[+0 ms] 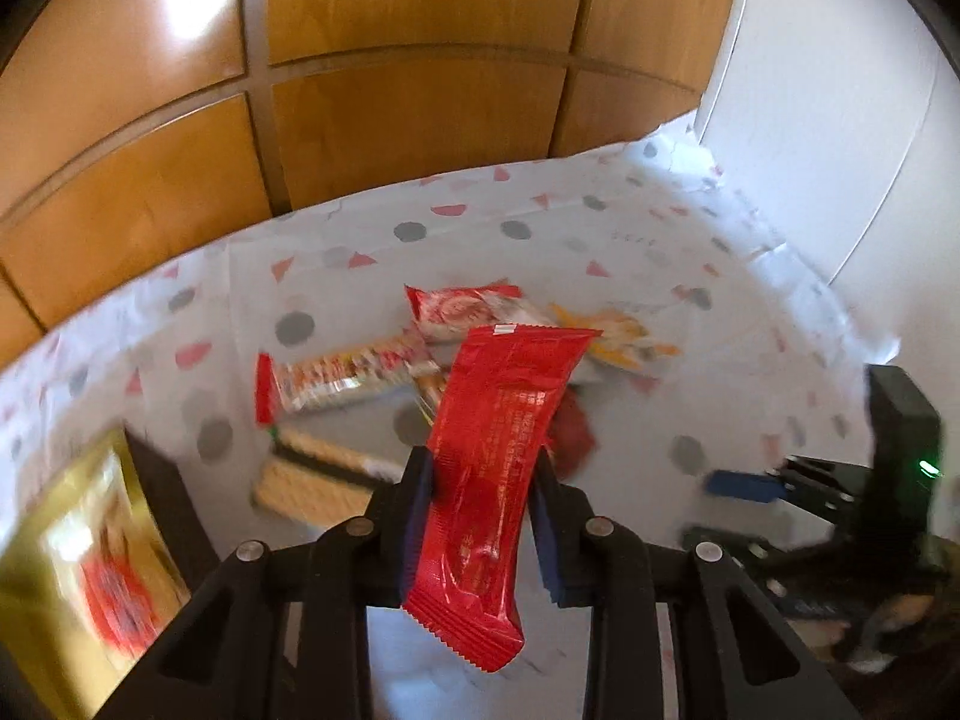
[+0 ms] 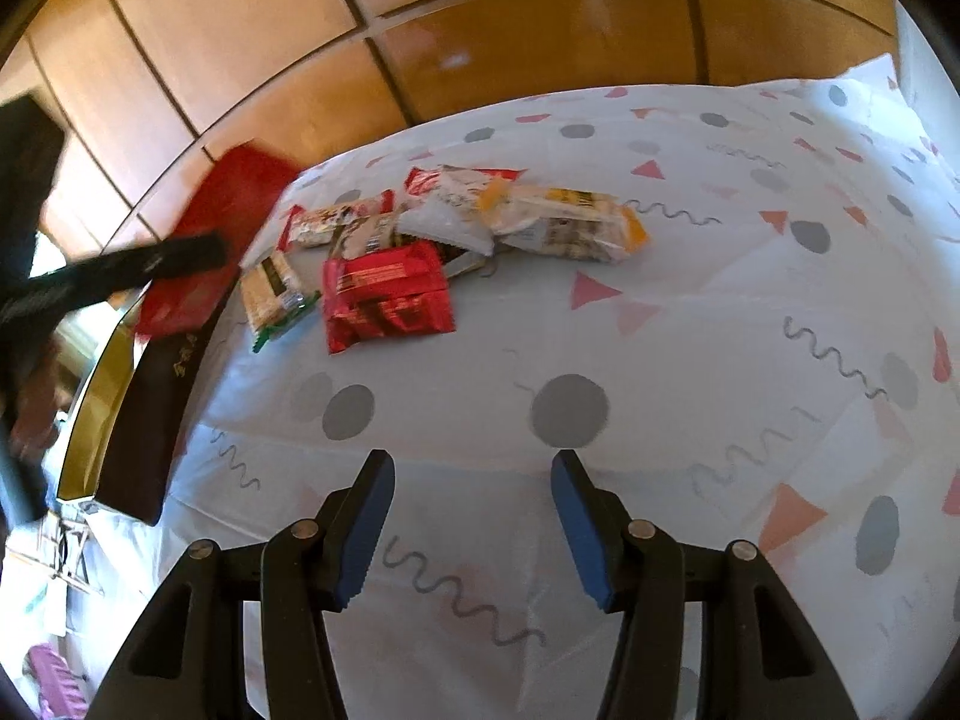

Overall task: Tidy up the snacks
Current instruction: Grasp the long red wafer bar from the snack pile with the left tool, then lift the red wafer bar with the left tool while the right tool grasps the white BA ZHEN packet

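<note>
The left hand-held gripper (image 1: 483,480) is clamping a red packet (image 1: 498,456) across its middle, lifted clear of the cloth-covered surface (image 1: 690,312). The packet is hanging askew, its crimped ends sticking out above and below the pads. It looks light, thin and crinkly, a slippery foil that bends easily, so a grip across the flat middle, as here, seems safer than one on a crimped end. The right hand-held gripper (image 2: 474,516) is hovering released over bare cloth, nothing between its pads. The remaining snacks (image 2: 444,234) are lying in a loose heap further back, some overlapping; the wafer packs there probably crush easily and want a gentle squeeze. A gold-lined box (image 2: 102,396) is sitting at the surface's left edge, likely where the packet belongs.
</note>
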Available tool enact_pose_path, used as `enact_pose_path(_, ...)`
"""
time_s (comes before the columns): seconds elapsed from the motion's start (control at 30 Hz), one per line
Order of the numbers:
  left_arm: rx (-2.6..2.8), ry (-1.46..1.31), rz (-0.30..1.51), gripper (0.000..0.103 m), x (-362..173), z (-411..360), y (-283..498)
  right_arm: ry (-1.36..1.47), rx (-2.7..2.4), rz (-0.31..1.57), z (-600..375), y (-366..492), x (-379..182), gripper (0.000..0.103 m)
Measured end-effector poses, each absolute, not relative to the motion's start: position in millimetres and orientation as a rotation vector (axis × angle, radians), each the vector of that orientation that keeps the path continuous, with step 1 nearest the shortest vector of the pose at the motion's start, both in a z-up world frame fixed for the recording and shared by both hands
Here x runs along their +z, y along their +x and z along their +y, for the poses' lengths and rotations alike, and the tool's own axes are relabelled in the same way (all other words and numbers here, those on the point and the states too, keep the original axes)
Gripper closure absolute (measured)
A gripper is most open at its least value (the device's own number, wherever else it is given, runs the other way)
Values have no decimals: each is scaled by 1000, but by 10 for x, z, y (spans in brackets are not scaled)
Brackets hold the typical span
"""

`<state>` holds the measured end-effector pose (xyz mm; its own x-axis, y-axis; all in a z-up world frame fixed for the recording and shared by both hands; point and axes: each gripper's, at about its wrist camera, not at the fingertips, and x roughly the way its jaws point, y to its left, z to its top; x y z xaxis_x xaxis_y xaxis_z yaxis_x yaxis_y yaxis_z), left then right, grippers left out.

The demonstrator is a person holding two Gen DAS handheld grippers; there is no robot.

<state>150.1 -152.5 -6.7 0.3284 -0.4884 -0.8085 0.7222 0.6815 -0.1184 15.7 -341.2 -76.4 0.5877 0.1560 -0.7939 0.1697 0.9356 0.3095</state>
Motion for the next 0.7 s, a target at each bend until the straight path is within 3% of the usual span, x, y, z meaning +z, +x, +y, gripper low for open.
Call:
enact_pose_path(0.43,-710,241,990,72,-483,-1279,454,417,-67,917,-3712,20,-633,48)
enact_pose_path(0.7,-675,216,1014,74,-683,-1238,404,168,-31,892,-3736,299,-428,48)
